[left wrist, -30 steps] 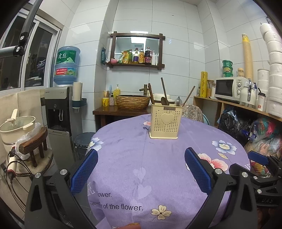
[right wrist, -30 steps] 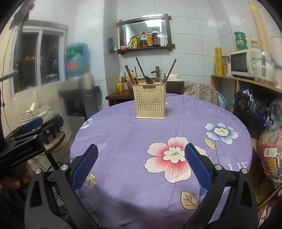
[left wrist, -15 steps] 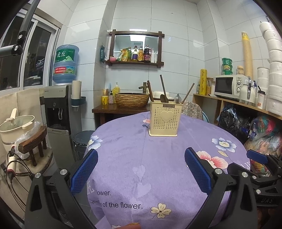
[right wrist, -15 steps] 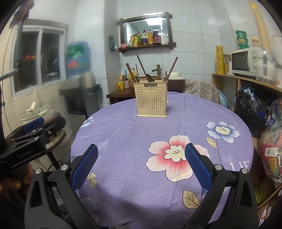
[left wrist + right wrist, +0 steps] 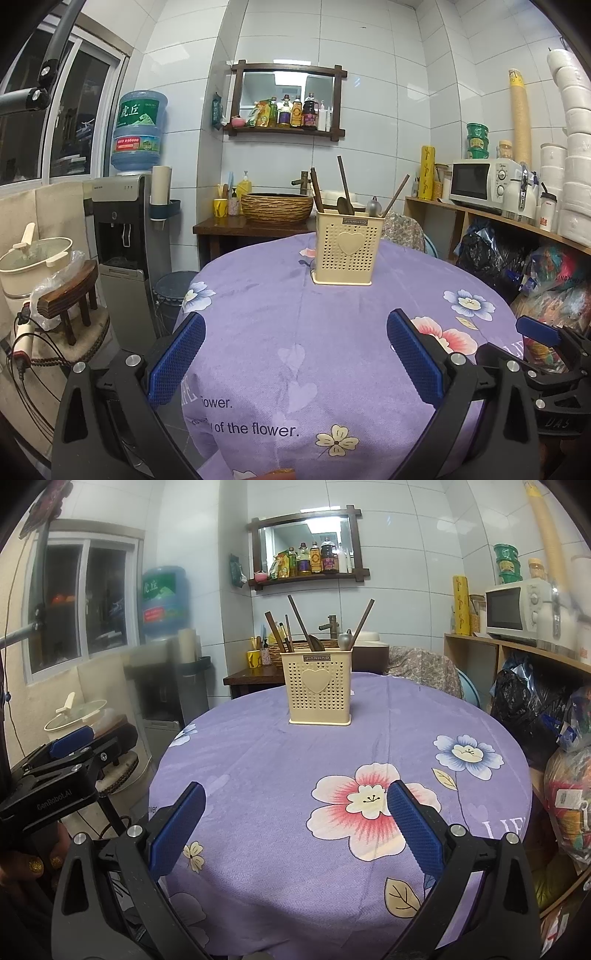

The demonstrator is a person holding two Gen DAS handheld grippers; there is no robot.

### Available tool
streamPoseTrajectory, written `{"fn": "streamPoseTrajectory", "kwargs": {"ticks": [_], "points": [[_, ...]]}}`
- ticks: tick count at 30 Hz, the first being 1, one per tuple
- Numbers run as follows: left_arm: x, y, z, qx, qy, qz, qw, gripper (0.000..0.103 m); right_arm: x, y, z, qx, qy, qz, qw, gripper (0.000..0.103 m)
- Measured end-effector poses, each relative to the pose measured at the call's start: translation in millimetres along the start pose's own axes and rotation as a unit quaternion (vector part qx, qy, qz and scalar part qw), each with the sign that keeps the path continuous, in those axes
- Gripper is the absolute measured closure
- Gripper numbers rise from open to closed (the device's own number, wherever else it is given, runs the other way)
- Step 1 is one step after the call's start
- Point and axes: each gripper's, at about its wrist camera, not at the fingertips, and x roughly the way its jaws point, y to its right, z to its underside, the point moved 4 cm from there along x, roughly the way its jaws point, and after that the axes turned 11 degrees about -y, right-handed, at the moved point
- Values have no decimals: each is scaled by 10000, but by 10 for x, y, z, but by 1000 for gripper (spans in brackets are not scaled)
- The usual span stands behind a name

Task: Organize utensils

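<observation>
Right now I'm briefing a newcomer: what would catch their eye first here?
The cream utensil holder stands alone far back on the purple floral tablecloth, handles sticking up. Nearest, both open tongs, left and right, hover empty over the table's near edge.

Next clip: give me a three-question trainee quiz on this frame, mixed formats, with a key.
1. True or false: the left hand-held gripper is shut on a spoon.
2. Multiple choice: where does the beige utensil holder stand? A) on the wooden shelf beside the microwave B) upright on the purple floral tablecloth C) tipped over on the floor
3. Fill in: the raised shape on the holder's front is a ____.

Key:
1. False. Its jaws stand wide apart with nothing between them; the right hand-held gripper is equally open and empty.
2. B. It stands upright with wooden utensils and a metal spoon sticking out of the top.
3. Heart.
</observation>
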Motion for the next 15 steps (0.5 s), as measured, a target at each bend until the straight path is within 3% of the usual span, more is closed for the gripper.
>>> {"fn": "streamPoseTrajectory", "kwargs": {"ticks": [15], "points": [[-12,3,-16,-6,51,-4,10000,5,-2,12,-8,17,27,13,10000,6]]}}
